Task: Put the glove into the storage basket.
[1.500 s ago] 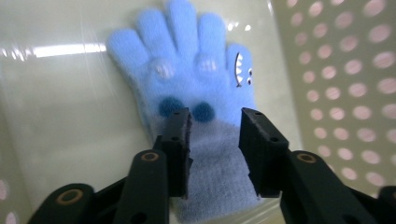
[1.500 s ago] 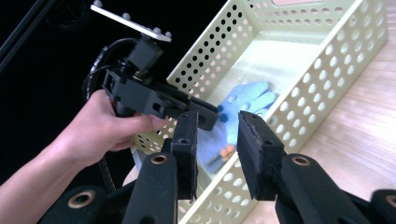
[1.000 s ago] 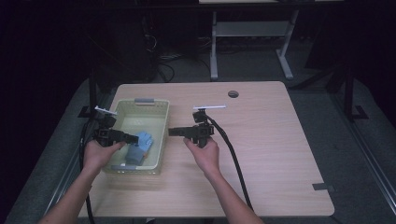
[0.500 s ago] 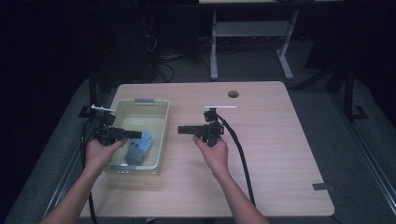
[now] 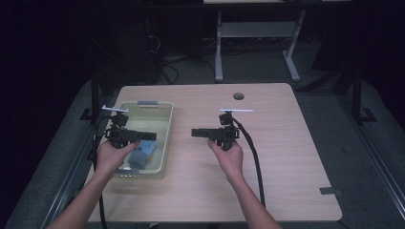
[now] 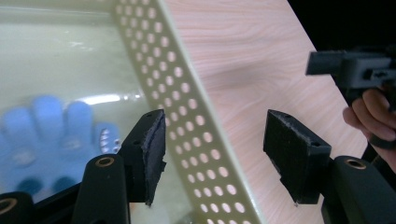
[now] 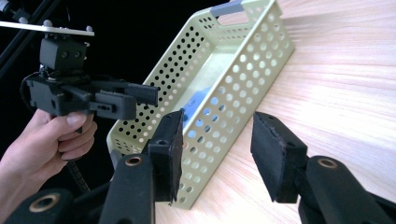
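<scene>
With the fingers of the left gripper (image 5: 143,136) and right gripper (image 5: 198,132) just opening and empty, the left one may bump the perforated basket (image 5: 165,143) holding the blue glove (image 5: 143,155).

We are looking at a lab or workshop room: a bare wooden table (image 5: 286,157) with a cable hole (image 5: 238,96) is standing in the dark, with tangled cables (image 5: 167,62) and a white metal stand (image 5: 258,33) behind.
</scene>
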Available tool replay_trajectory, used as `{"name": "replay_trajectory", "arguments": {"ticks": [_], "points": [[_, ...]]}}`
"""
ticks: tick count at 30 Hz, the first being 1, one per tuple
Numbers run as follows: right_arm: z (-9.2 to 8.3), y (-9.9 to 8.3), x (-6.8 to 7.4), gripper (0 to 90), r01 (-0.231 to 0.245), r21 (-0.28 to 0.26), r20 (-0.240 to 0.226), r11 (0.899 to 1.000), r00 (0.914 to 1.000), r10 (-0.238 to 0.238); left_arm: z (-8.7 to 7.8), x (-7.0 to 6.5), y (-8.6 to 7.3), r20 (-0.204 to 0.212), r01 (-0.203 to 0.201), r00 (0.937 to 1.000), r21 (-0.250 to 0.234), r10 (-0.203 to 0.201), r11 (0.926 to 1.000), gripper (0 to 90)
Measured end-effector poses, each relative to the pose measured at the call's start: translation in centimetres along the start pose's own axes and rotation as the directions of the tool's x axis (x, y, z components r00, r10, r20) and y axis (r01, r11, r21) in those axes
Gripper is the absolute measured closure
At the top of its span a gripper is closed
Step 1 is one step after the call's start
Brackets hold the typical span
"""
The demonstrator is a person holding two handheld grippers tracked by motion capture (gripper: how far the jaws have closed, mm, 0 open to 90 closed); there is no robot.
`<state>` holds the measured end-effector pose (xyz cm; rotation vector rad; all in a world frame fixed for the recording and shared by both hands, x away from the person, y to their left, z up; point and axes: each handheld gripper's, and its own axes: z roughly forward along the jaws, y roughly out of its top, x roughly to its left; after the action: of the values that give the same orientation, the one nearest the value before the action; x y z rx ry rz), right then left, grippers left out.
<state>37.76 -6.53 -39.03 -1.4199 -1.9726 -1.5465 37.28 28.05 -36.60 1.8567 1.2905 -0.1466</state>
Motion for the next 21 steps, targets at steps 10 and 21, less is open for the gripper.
{"name": "replay_trajectory", "arguments": {"ticks": [10,21], "points": [[-1.9,-0.4,-1.1,52.0,-0.012,-0.024,0.02,1.0,0.9997,0.012,1.2,-1.4,0.1,0.022,-0.029,0.9994,-0.003,0.029,0.9996,36.9],[-3.9,-0.7,-2.1,51.6,-0.017,-0.044,0.031,0.999,0.9994,0.018,2.4,-2.7,0.2,0.055,-0.056,0.9969,-0.006,0.056,0.9984,34.3]]}}
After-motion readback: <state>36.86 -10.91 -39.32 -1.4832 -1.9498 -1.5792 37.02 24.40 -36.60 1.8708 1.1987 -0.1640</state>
